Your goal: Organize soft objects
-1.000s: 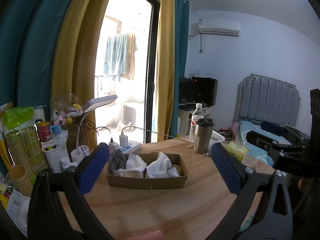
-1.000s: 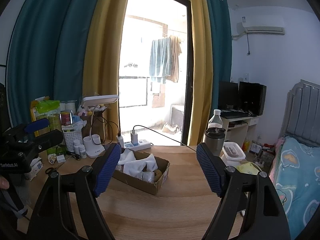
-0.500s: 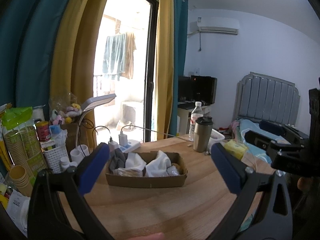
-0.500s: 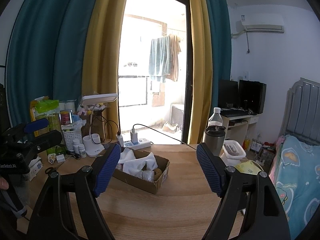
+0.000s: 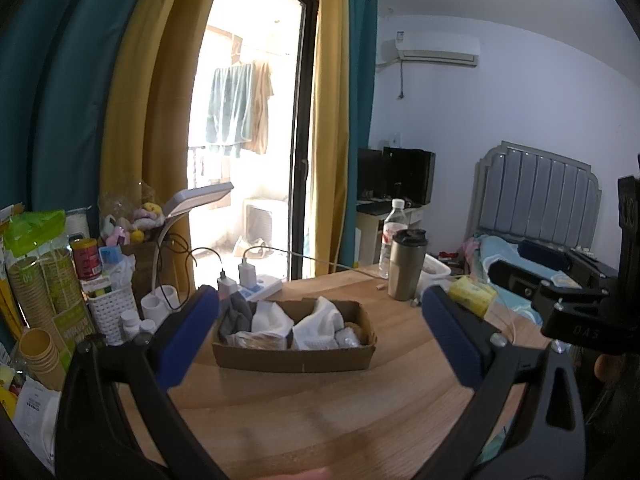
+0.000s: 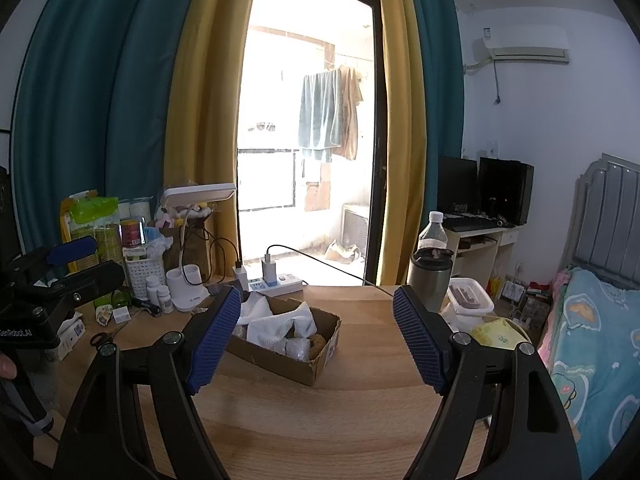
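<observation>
Wooden table (image 5: 304, 412) under both grippers, box (image 5: 294, 356) of white cloths (image 5: 318, 322) mid-table as landmark. Lying with long axis left-right, ahead of and between the fingers. Left gripper (image 5: 320, 332) and right gripper (image 6: 316, 332) spread wide, gripping nothing. "GenRobot.AI" printed on the left gripper's body, left of the box.

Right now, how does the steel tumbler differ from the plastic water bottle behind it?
The steel tumbler is opaque, grey metal with a dark lid; the plastic water bottle is clear with a white cap. The tumbler looks wider and stands nearer; the bottle is slimmer and partly hidden behind it. Both stand upright at the wooden table's far right edge.
</observation>
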Action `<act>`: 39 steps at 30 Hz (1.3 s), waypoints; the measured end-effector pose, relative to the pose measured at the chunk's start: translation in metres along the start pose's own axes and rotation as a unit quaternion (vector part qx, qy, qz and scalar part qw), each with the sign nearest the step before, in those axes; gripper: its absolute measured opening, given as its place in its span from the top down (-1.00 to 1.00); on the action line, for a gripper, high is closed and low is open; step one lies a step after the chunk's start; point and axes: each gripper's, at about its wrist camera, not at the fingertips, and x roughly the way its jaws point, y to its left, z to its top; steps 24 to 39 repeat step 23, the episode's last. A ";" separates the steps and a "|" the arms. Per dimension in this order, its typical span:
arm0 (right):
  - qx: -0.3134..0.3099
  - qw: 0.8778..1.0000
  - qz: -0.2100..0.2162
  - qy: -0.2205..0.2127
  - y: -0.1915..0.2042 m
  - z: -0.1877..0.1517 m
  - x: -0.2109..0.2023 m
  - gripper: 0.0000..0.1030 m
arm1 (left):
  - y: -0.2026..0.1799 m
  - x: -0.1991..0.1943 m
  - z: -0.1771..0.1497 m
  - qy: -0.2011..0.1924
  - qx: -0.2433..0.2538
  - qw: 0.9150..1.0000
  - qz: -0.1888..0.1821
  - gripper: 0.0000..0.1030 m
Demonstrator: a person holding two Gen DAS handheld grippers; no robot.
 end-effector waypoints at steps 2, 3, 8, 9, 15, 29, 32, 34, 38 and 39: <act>0.000 1.000 0.000 0.000 0.001 0.000 0.000 -0.58 | 0.001 0.001 0.000 0.000 0.000 1.000 0.000 -0.98; 0.000 1.000 0.000 0.000 0.001 -0.001 -0.001 -0.58 | 0.001 0.001 0.000 0.000 0.000 1.000 0.000 -0.98; 0.000 1.000 0.000 0.001 0.001 0.000 0.000 -0.58 | 0.001 0.000 -0.001 0.000 0.000 1.000 0.000 -0.98; 0.000 1.000 0.000 0.001 0.000 0.000 0.000 -0.58 | 0.001 0.001 0.000 0.001 0.000 1.000 0.000 -0.98; 0.000 1.000 0.000 0.001 0.001 0.000 0.000 -0.58 | 0.001 0.001 0.000 0.000 0.000 1.000 0.000 -0.98; 0.000 1.000 0.001 0.003 0.002 -0.002 0.002 -0.58 | 0.002 0.000 -0.005 0.006 -0.001 1.000 -0.007 -0.98; 0.000 1.000 0.001 0.003 0.002 -0.002 0.002 -0.58 | 0.002 0.000 -0.005 0.006 -0.001 1.000 -0.007 -0.98; 0.000 1.000 0.001 0.003 0.002 -0.002 0.002 -0.58 | 0.002 0.000 -0.005 0.006 -0.001 1.000 -0.007 -0.98; 0.000 1.000 0.001 0.003 0.002 -0.002 0.002 -0.58 | 0.002 0.000 -0.005 0.006 -0.001 1.000 -0.007 -0.98; 0.000 1.000 0.001 0.003 0.002 -0.002 0.002 -0.58 | 0.002 0.000 -0.005 0.006 -0.001 1.000 -0.007 -0.98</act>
